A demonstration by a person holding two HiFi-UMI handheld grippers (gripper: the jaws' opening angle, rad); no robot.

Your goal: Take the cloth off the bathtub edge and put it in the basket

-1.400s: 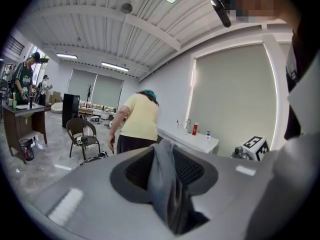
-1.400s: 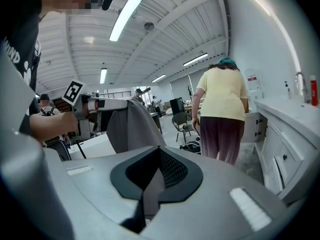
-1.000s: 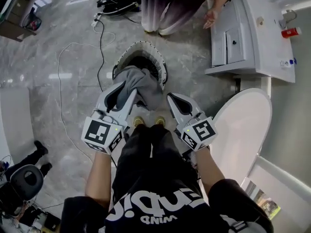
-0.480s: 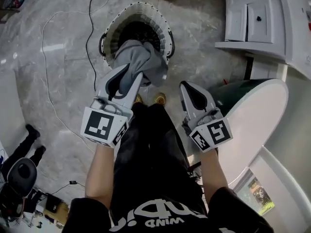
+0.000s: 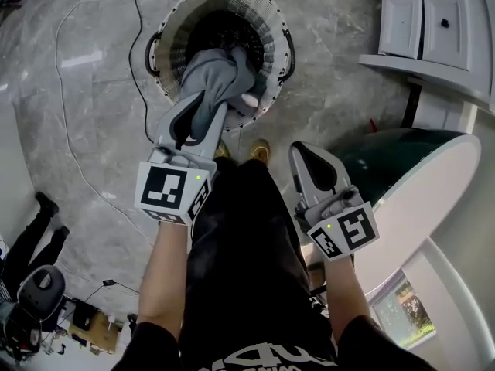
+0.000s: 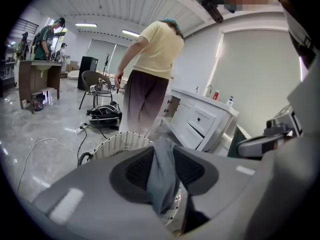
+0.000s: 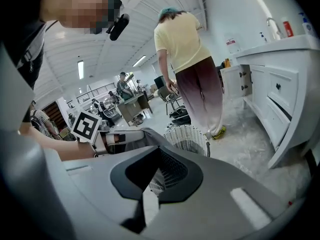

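**Task status: cloth over basket, release pending**

The left tool [image 5: 204,105] is clamped on the grey cloth [image 5: 222,69]; the left gripper view shows a fold of fabric pinched between its pads. The cloth hangs from that tool over the mouth of the white woven basket [image 5: 173,23], with its free end inside the opening and part of it at the near rim. The right tool [image 5: 307,158] has its jaws together at the tips and carries nothing; it sits beside the bathtub [image 5: 424,195], well apart from the basket.

Judged progress: removal from the tub edge is complete. What is left is releasing the cloth and confirming that it lies fully inside the basket.

The basket stands on a grey marbled floor [image 5: 340,83]. A white cable [image 5: 65,99] trails to its left, a white cabinet [image 5: 425,29] stands to the right, and a second person [image 6: 152,59] stands beyond.
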